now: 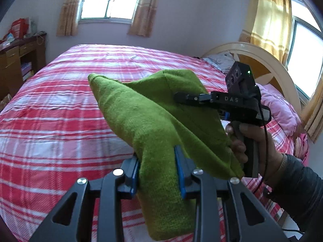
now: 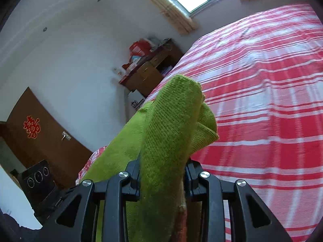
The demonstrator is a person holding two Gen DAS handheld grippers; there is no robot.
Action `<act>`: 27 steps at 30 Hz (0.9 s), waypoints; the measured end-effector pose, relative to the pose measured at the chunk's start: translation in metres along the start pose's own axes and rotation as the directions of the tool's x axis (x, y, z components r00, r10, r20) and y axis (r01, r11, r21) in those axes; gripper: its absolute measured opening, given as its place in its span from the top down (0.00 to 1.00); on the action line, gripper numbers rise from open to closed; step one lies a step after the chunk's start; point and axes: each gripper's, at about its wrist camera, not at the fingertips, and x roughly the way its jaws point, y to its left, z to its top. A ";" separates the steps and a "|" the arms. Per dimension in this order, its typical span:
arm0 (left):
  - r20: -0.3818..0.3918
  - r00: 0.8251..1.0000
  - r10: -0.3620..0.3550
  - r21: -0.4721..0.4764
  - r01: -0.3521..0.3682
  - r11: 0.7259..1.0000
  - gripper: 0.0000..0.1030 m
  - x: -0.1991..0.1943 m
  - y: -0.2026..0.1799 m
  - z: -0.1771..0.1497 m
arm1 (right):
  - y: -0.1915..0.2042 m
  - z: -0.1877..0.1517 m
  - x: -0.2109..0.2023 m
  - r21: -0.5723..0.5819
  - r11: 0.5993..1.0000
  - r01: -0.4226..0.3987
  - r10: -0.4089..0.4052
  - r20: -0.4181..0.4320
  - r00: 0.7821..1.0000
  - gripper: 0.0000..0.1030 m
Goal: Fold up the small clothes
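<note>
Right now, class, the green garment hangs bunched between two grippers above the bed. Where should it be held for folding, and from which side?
Grip the green garment at two outer edge corners, approaching from opposite ends. The left gripper and right gripper each clamp a thick wad, leaving it twisted rather than flat.

You hold a moss-green knit cloth (image 1: 153, 125) over a bedspread (image 1: 60, 109) checked in red, pink and white. Your grippers are black with blue pads (image 1: 179, 173), your sleeve (image 1: 298, 187) dark grey. The curtains (image 1: 270, 22) are yellow-tan, the pillow (image 1: 280, 109) pink.
</note>
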 end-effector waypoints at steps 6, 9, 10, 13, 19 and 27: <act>0.015 0.999 0.043 -0.036 -0.043 0.998 0.69 -0.017 0.021 -0.007 | 0.024 -0.004 0.035 -0.016 0.999 -0.040 0.040 -0.035 0.999 0.68; 0.023 0.998 0.060 -0.049 -0.058 0.997 0.69 -0.025 0.031 -0.013 | 0.033 -0.005 0.048 -0.022 0.998 -0.057 0.056 -0.047 0.997 0.68; 0.024 0.998 0.064 -0.052 -0.063 0.997 0.69 -0.028 0.034 -0.014 | 0.036 -0.006 0.053 -0.026 0.998 -0.061 0.060 -0.054 0.997 0.68; 0.029 0.996 0.079 -0.061 -0.077 0.995 0.69 -0.035 0.042 -0.017 | 0.045 -0.007 0.067 -0.034 0.997 -0.076 0.073 -0.070 0.995 0.68; 0.051 0.993 0.108 -0.076 -0.104 0.992 0.69 -0.050 0.058 -0.023 | 0.063 -0.009 0.088 -0.054 0.993 -0.104 0.099 -0.089 0.991 0.68; 0.071 0.985 0.154 -0.099 -0.147 0.984 0.69 -0.065 0.077 -0.033 | 0.086 -0.006 0.127 -0.083 0.988 -0.134 0.121 -0.141 0.983 0.68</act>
